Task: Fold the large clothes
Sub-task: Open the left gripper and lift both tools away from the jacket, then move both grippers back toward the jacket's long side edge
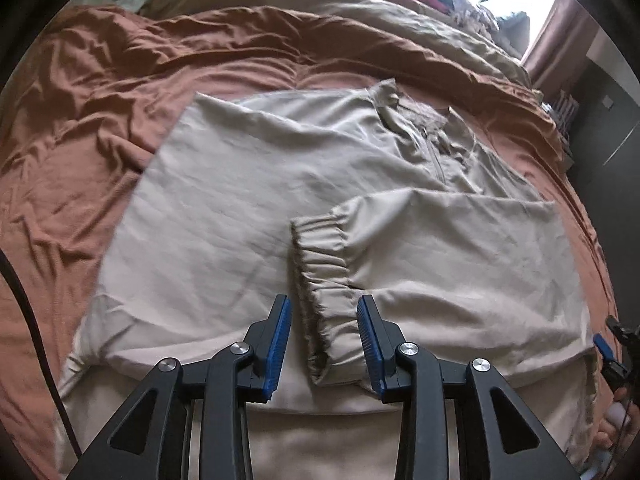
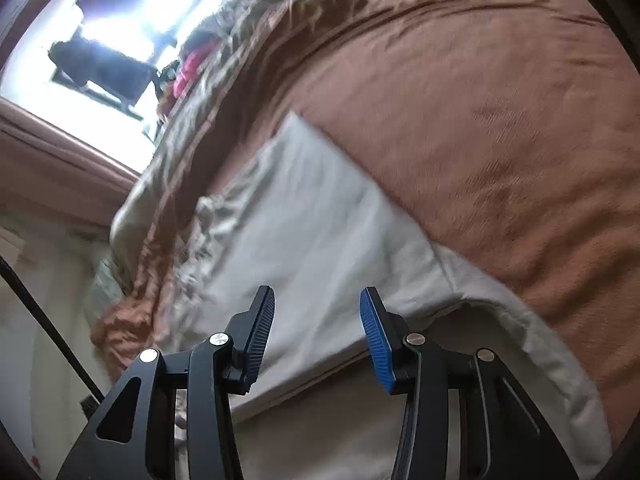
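Blue ribbed pads of the left tool sit closest in the left wrist view, jaws apart, straddling the elastic cuff of a beige jacket. Cuff runs between the pads but neither pad presses on it, so released, not grasping. Right tool also stands apart over pale fabric in its own view, nothing pinched; that view is motion-blurred, detail poor.

Jacket lies spread on the bed, on a rust-brown sheet, collar and zip toward the far side, one sleeve folded across the body with its cuff near centre. Hem hangs toward the near edge of the bed.

Handling, judged: thin woven shell, light, limp, no stiffness; will drape and slide over itself, smooth face likely slippery against the pads. Gathered cuff is the thickest, ridged part, best bite there or at a seam or hem corner; flat panels give little to pinch and would bunch. Zip and collar are stiffer, would resist a crease.

Textures: jacket matte, fine wrinkles, crinkled elastic at the cuff; sheet soft, heavily rumpled; a tan duvet heaped behind. A person's hand shows at the right edge of the left wrist view.
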